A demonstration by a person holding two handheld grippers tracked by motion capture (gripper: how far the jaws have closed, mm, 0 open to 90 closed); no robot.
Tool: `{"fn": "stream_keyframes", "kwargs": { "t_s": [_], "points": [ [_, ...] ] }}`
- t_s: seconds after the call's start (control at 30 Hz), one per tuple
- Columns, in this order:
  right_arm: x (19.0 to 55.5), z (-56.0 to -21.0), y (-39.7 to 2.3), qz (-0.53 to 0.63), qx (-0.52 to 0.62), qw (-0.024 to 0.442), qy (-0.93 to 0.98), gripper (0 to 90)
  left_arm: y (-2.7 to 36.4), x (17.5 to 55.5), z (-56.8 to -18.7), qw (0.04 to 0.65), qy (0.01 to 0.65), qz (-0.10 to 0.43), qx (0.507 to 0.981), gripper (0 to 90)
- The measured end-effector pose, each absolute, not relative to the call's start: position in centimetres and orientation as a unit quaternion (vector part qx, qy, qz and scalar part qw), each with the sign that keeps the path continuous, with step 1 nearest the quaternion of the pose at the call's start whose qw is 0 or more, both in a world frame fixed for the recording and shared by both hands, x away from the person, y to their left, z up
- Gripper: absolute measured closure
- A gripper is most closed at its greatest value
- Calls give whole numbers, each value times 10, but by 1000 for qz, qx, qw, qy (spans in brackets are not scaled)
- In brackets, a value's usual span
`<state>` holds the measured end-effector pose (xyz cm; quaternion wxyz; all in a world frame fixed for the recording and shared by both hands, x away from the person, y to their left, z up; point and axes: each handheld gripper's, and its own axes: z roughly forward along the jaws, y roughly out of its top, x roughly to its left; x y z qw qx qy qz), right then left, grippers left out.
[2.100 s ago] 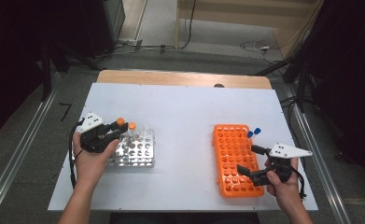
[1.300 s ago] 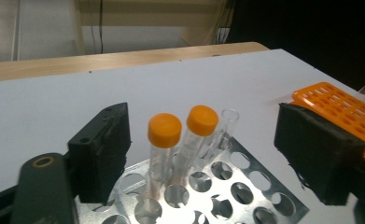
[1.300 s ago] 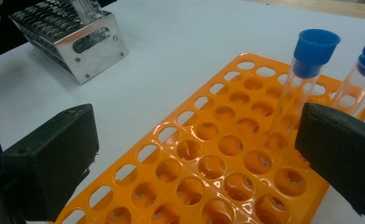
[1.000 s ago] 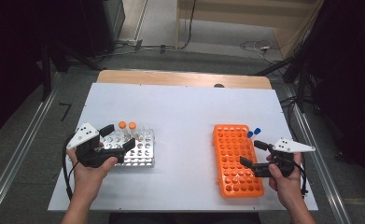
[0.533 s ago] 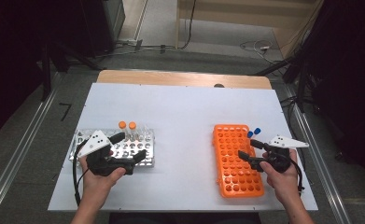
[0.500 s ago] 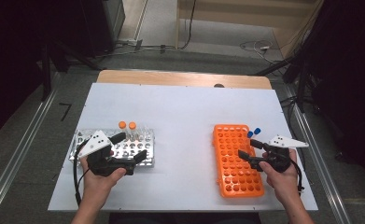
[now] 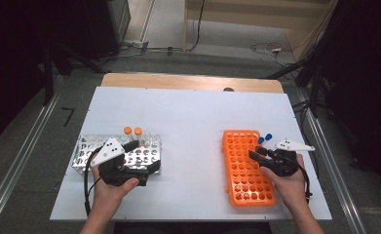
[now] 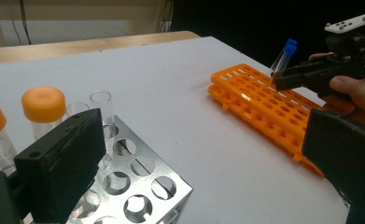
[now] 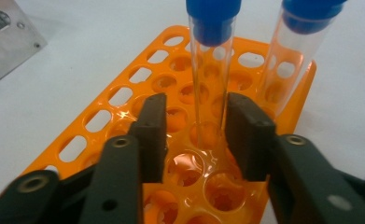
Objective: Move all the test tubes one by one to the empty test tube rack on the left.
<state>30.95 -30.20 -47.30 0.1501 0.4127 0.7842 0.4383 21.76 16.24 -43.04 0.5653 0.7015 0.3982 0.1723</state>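
An orange tube rack [image 7: 244, 170] lies at the right of the white table. Two blue-capped clear tubes [image 7: 264, 138] stand in its far right corner. My right gripper [image 7: 253, 153] is open, its jaws on either side of the nearer blue-capped tube [image 9: 212, 70], with a gap showing on the left side. The second blue-capped tube [image 9: 299, 51] stands just beyond. My left gripper [image 7: 151, 168] is open wide and empty at the front edge of the metal rack [image 7: 88, 146], pointing right. Two orange-capped tubes [image 7: 133, 131] stand in that rack, next to an uncapped clear tube [image 8: 101, 100].
The metal rack [image 8: 138, 186] has several vacant holes, as does the orange rack [image 8: 259, 100]. A wooden strip [image 7: 188, 81] runs along the table's far edge. Dark floor, cables and metal rails surround the table.
My left gripper has moved from the metal rack's left side to its front edge and turned to point right. My right gripper has crept forward to the blue-capped tubes.
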Motion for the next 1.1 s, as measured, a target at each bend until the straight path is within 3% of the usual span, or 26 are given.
{"fn": "stream_keyframes", "kwargs": {
  "t_s": [0.17, 0.53, 1.1],
  "points": [
    [309, -474, -300, 426, 408, 177, 788, 746, 158, 217, -430, 565, 394, 170, 705, 0],
    [293, -449, -300, 467, 385, 206, 769, 752, 144, 215, -427, 570, 378, 162, 711, 0],
    [258, -436, -222, 493, 270, 121, 818, 752, 106, 215, -420, 589, 328, 127, 727, 61]
  ]
}}
